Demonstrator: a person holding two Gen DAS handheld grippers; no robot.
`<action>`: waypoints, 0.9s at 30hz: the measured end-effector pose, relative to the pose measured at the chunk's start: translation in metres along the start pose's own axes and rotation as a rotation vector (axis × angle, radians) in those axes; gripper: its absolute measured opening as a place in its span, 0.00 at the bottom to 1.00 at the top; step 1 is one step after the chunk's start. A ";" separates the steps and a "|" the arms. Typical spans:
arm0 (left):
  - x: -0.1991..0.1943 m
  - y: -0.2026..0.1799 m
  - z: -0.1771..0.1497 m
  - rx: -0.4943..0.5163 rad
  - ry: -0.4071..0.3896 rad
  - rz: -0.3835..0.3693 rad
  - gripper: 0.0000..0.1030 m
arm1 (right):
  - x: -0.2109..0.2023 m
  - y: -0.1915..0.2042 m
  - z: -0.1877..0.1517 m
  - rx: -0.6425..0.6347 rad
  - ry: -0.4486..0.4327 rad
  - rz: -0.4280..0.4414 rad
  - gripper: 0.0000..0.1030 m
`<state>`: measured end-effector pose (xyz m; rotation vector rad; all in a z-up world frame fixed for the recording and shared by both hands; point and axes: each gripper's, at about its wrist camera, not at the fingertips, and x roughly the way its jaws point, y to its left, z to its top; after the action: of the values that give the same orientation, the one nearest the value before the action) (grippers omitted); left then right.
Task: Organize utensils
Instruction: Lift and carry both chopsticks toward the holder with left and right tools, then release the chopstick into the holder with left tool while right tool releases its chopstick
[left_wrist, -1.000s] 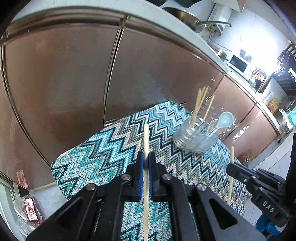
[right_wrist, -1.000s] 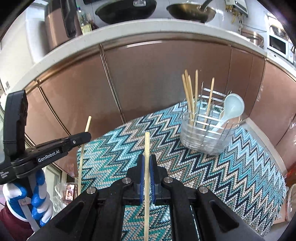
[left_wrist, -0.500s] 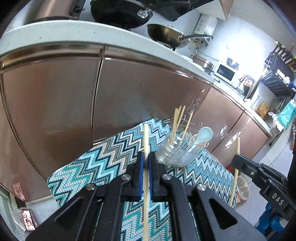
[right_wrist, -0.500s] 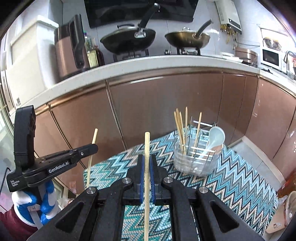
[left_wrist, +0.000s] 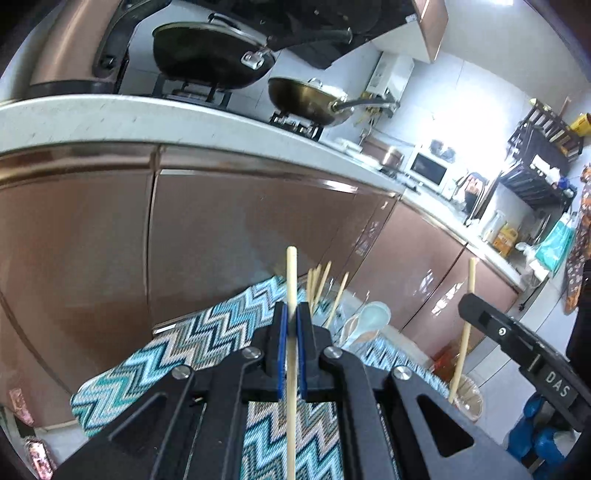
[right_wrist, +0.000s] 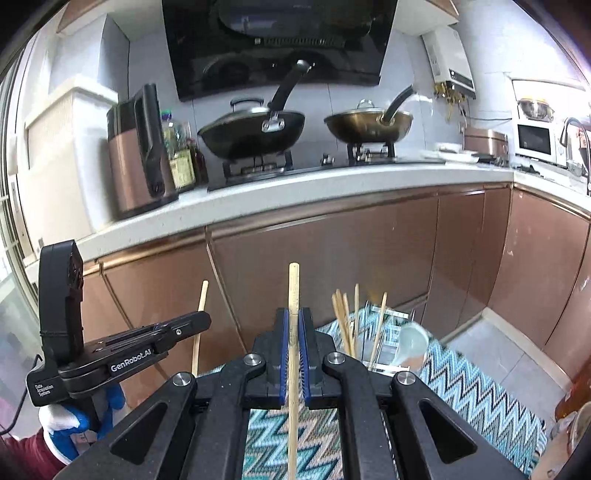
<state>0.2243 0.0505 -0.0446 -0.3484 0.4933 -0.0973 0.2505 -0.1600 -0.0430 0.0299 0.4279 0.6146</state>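
My left gripper (left_wrist: 291, 314) is shut on a wooden chopstick (left_wrist: 291, 280) that sticks up between its blue pads. My right gripper (right_wrist: 293, 321) is shut on a second chopstick (right_wrist: 293, 291) in the same way. Each gripper shows in the other's view: the right one (left_wrist: 466, 299) at the right edge with its chopstick (left_wrist: 463, 332), the left one (right_wrist: 205, 317) at the left with its chopstick (right_wrist: 199, 325). Ahead and below stands a clear utensil holder (right_wrist: 384, 354) with several chopsticks (right_wrist: 343, 321) and a pale spoon (right_wrist: 412, 341), partly hidden behind my fingers. It shows also in the left wrist view as holder (left_wrist: 351, 321).
The holder stands on a zigzag teal cloth (right_wrist: 480, 391) in front of brown cabinet doors (right_wrist: 332, 258). Above is a white countertop (right_wrist: 295, 184) with two pans (right_wrist: 255, 133) on a stove. A gloved hand (right_wrist: 62, 428) holds the left gripper.
Both grippers have risen and tipped upward with their chopsticks, so the countertop and stove came into view and the holder sank lower in both pictures.
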 end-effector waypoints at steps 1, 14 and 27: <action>0.001 0.000 0.005 -0.003 -0.011 -0.009 0.04 | 0.001 -0.002 0.003 0.004 -0.012 0.000 0.06; 0.040 -0.011 0.065 -0.036 -0.153 -0.136 0.04 | 0.032 -0.040 0.036 0.053 -0.194 0.028 0.06; 0.126 -0.047 0.074 0.031 -0.271 -0.120 0.04 | 0.085 -0.085 0.028 0.066 -0.370 -0.001 0.05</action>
<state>0.3706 0.0067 -0.0231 -0.3543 0.2025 -0.1718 0.3710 -0.1784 -0.0628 0.2030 0.0894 0.5793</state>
